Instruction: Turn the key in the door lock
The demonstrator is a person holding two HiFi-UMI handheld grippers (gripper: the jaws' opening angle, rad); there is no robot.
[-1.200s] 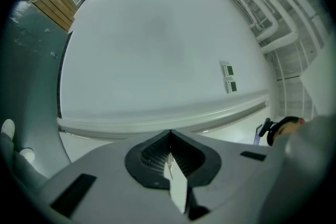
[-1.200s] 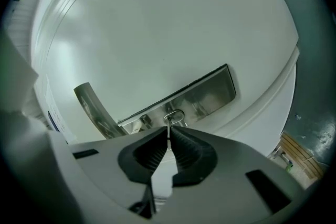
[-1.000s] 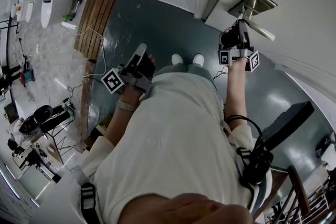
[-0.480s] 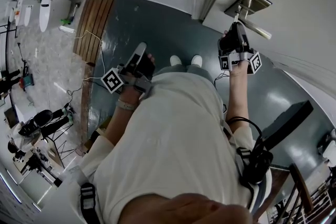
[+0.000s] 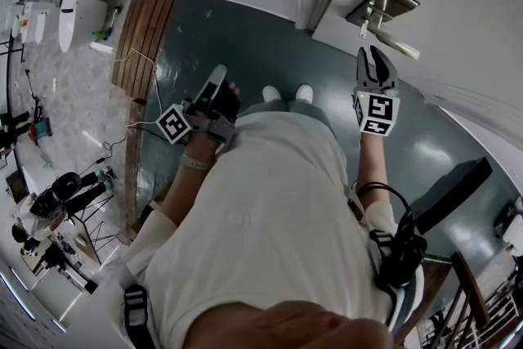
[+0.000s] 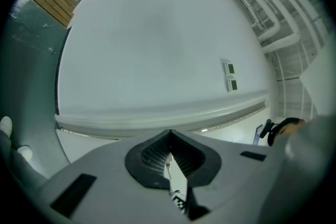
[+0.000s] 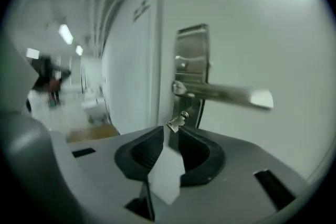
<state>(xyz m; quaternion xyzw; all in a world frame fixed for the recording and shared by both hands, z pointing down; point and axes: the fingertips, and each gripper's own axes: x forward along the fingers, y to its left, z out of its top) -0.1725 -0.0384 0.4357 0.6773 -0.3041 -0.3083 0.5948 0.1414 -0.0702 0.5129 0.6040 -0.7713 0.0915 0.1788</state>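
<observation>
Two grippers, right gripper point(image 7: 170, 132) jaws just opened, narrow gap, key point(image 7: 177, 121) at 12 o'clock off tips, ungripped, below handle point(image 7: 226, 93), left gripper point(image 6: 169, 135) closed, empty.

Soft even light, fisheye bending, dark corners, right gripper view blurred, glare on handle point(image 7: 226, 93)
</observation>
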